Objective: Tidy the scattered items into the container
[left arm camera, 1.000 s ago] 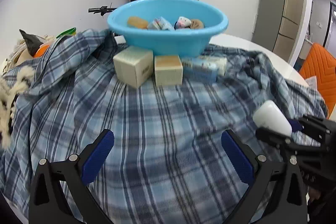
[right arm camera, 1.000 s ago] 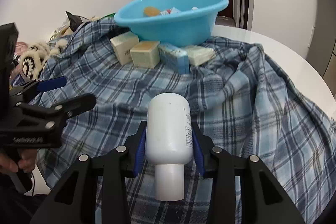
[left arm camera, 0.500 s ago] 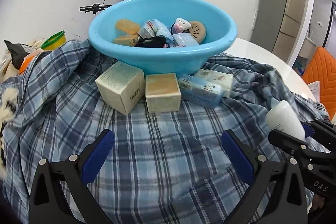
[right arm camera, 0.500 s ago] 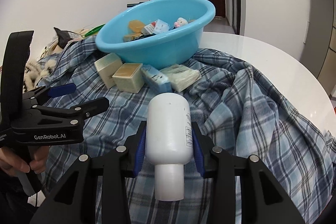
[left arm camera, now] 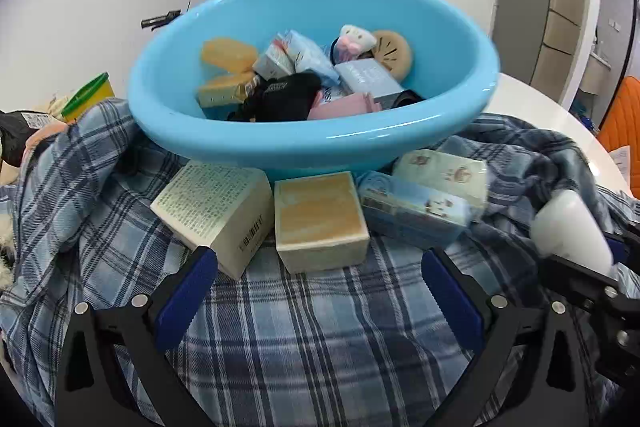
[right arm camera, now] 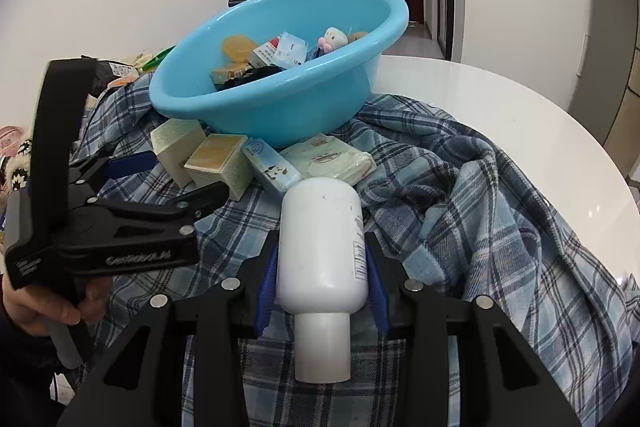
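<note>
A blue basin (left arm camera: pixel 320 143) (right arm camera: pixel 280 107) holding several small items sits on a plaid cloth (left arm camera: pixel 304 339) (right arm camera: pixel 500 211). In front of it lie a cream box (left arm camera: pixel 216 211) (right arm camera: pixel 176 147), a tan soap box (left arm camera: pixel 320 219) (right arm camera: pixel 220 163), a blue pack (left arm camera: pixel 412 207) (right arm camera: pixel 272 167) and a pale tissue pack (left arm camera: pixel 444 171) (right arm camera: pixel 332 159). My left gripper (left arm camera: pixel 316 291) (right arm camera: pixel 176 183) stands open just short of the two boxes, nothing between its fingers. My right gripper (right arm camera: pixel 322 275) is shut on a white bottle (right arm camera: pixel 322 243) (left arm camera: pixel 568 231), cap toward the camera, held right of the left gripper.
The cloth covers a round white table (right arm camera: pixel 500 95), whose bare top shows at the right. A green-rimmed yellow tub (left arm camera: pixel 86 97) and fluffy things lie at the far left. A hand (right arm camera: pixel 44 303) holds the left gripper's handle. An orange chair (left arm camera: pixel 624 115) stands at the right.
Both grippers have moved forward toward the basin, which now looks larger and shows its contents. The left gripper has closed in on the boxes. The bottle stays clamped in the right gripper.
</note>
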The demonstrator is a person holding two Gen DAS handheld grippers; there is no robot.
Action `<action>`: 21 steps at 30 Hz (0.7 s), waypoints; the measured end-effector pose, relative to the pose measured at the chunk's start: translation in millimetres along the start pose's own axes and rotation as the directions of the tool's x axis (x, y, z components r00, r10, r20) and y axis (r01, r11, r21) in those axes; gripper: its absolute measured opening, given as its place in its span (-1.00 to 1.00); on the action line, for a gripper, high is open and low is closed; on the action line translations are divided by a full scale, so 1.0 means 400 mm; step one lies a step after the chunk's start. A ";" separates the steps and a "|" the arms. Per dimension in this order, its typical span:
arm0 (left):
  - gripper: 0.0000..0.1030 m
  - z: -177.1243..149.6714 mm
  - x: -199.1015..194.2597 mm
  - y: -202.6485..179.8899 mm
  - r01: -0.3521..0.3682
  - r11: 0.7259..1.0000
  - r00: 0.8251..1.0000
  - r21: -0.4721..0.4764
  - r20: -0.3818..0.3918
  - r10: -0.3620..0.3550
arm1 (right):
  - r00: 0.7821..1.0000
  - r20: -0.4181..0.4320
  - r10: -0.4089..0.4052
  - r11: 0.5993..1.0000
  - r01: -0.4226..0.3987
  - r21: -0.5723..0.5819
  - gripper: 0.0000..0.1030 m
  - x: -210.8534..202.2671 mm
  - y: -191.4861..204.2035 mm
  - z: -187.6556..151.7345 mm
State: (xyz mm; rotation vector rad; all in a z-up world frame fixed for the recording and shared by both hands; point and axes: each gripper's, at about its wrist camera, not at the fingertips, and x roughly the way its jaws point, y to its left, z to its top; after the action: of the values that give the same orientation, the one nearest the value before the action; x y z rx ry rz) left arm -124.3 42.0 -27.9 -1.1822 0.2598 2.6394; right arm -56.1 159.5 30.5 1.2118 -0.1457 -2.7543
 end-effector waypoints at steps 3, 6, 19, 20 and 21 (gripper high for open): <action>1.00 0.008 0.008 0.014 -0.038 0.999 0.999 -0.005 0.032 0.038 | 1.000 0.001 -0.005 1.000 0.005 -0.001 -0.26 -0.007 -0.007 0.003; 1.00 0.020 0.010 0.020 -0.028 1.000 0.999 -0.010 0.035 0.028 | 1.000 0.007 -0.009 1.000 0.009 0.008 -0.26 -0.009 -0.011 0.006; 0.74 0.012 -0.012 0.002 0.001 1.000 0.998 -0.007 0.056 -0.001 | 1.000 -0.006 0.009 1.000 -0.009 0.024 -0.26 0.005 -0.018 0.002; 0.69 0.013 -0.002 0.004 -0.001 1.000 0.999 -0.008 0.050 0.002 | 1.000 -0.004 0.009 1.000 -0.009 0.023 -0.26 0.005 -0.018 0.003; 0.65 0.014 0.006 0.006 -0.004 1.000 0.999 -0.009 0.042 0.004 | 1.000 -0.004 0.008 1.000 -0.007 0.023 -0.26 0.005 -0.018 0.002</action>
State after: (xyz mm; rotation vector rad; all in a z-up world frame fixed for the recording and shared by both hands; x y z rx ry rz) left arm -130.3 41.6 -26.0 -1.1279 0.2438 2.6682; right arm -58.7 166.2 28.7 1.2198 -0.1812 -2.7510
